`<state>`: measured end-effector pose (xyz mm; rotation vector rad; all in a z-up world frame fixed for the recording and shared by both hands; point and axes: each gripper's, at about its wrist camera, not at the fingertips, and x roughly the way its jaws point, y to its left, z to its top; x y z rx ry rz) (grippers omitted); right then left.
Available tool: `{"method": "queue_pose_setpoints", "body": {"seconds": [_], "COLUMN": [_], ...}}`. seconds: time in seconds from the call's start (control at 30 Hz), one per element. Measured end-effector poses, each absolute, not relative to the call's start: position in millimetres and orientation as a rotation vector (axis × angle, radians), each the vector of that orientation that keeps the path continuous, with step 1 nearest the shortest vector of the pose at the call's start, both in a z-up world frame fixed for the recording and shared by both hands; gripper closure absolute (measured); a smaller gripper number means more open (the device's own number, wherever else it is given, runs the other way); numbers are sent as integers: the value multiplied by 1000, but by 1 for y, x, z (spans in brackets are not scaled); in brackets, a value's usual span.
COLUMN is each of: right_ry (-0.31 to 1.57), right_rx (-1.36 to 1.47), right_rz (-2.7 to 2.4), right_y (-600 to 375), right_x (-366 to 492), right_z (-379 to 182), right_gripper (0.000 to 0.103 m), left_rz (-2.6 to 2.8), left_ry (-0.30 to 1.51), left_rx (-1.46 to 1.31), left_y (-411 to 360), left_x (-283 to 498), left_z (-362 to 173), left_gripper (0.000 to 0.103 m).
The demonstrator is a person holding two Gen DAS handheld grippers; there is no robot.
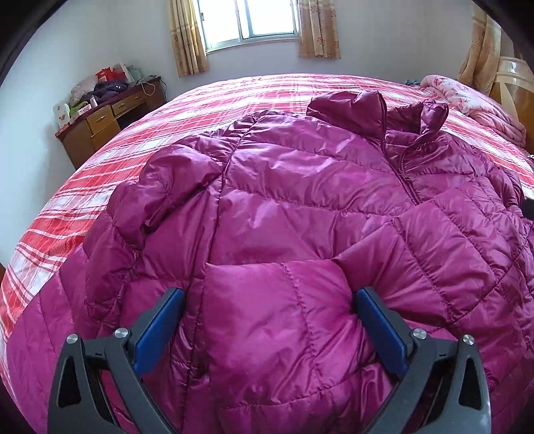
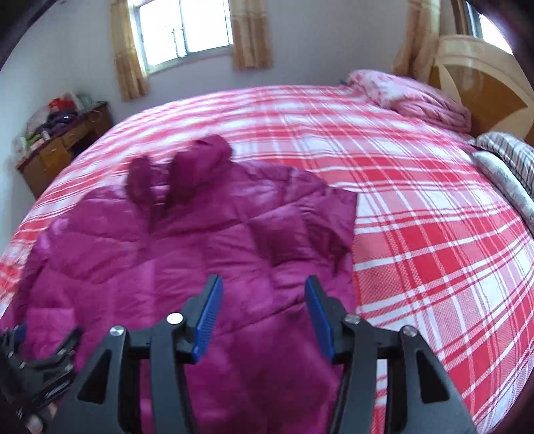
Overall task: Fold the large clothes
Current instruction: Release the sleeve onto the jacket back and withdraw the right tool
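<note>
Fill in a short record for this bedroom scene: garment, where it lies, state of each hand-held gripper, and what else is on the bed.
garment: magenta quilted jacket, zipped, collar standing up
surface: bed with red plaid sheet
left hand-held gripper: open, fingers on either side of a puffed fold of the jacket
right hand-held gripper: open, above the jacket, holding nothing
also on bed: pink floral quilt bundled near the headboard
beside bed: wooden desk piled with items

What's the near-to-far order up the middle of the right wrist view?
Right gripper → jacket → collar → plaid bedspread → wall → window.
</note>
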<state>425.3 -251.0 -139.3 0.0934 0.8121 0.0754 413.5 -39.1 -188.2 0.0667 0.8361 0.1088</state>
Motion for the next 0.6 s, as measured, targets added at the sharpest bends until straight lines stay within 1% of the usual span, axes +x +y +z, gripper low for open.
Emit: {"method": "queue_pose_setpoints", "body": {"seconds": [0.2,0.33,0.47,0.6], "right_ry": [884,882,893,840], "right_rx": [100,89,47,100], "right_rz": [77,76,41,94], "right_y": [-250,-248,-241,-221], "right_x": [425,427,424,399], "right_z": [-176,-179,-172,-144], "right_gripper": [48,48,48,47], "left_rz": [92,91,90,91], "left_ry": [839,840,840,841], "left_rx": [41,40,38,38], "left_y": [-35,-34,-35,-35], "left_x": [413,413,413,413], "left_z": [-188,-188,-188,-188], "left_gripper": [1,1,1,1]}}
